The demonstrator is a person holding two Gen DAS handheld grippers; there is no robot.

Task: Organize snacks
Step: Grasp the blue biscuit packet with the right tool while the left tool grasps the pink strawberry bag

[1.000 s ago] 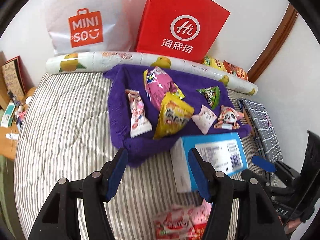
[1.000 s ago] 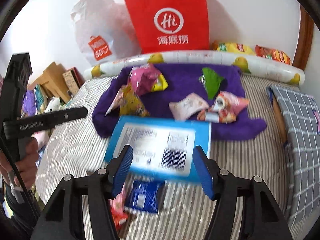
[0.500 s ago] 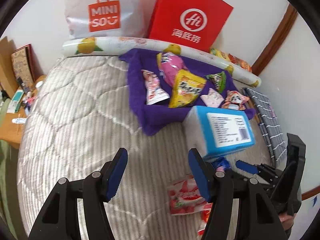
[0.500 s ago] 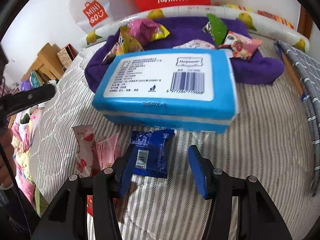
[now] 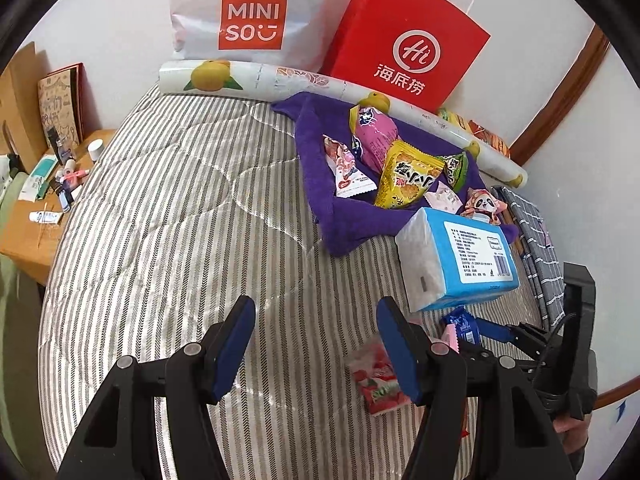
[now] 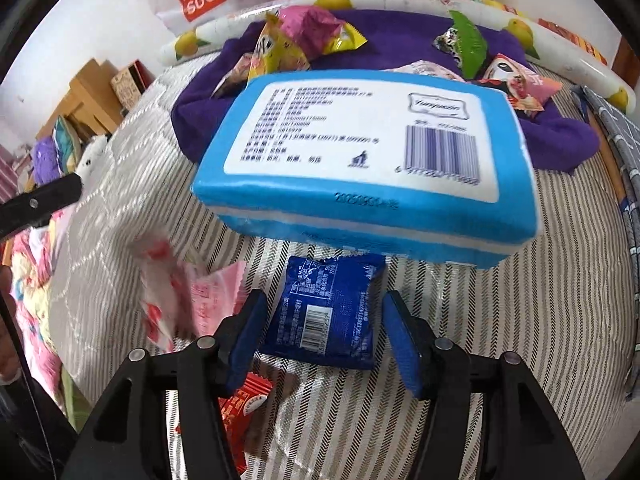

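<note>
Now my right gripper [image 6: 322, 334] sits low over the striped quilt [image 5: 160, 216] with its jaws spread, and the blue packet [image 6: 326, 314] lies flat between the two pads, neither pad pressing it that I can see. Just past the packet lies the tissue pack [image 6: 360, 160], blue with a white label and barcode facing up, its near edge right at the packet's far end. To the left of my right fingers lie a pink-and-white wrapper [image 6: 176, 300], blurred, and a red packet [image 6: 244, 404] partly under the left finger.

My left gripper [image 5: 316, 350] hangs released over bare quilt, nothing between its pads. A strawberry packet [image 5: 376, 380] lies beside its right finger, partly hidden behind it. From this view the right gripper [image 5: 494, 330] reaches in from the right, under the tissue pack [image 5: 460, 256].

Farther back, a purple towel [image 5: 320, 168] carries the other snacks: a yellow bag [image 5: 408, 180], a pink bag [image 5: 376, 136], a green one [image 5: 456, 168] and a panda one [image 5: 482, 206]. Behind the towel lie a fruit-printed roll [image 5: 256, 80], a white Miniso bag [image 5: 252, 20] and a red bag [image 5: 408, 40] against the wall.
</note>
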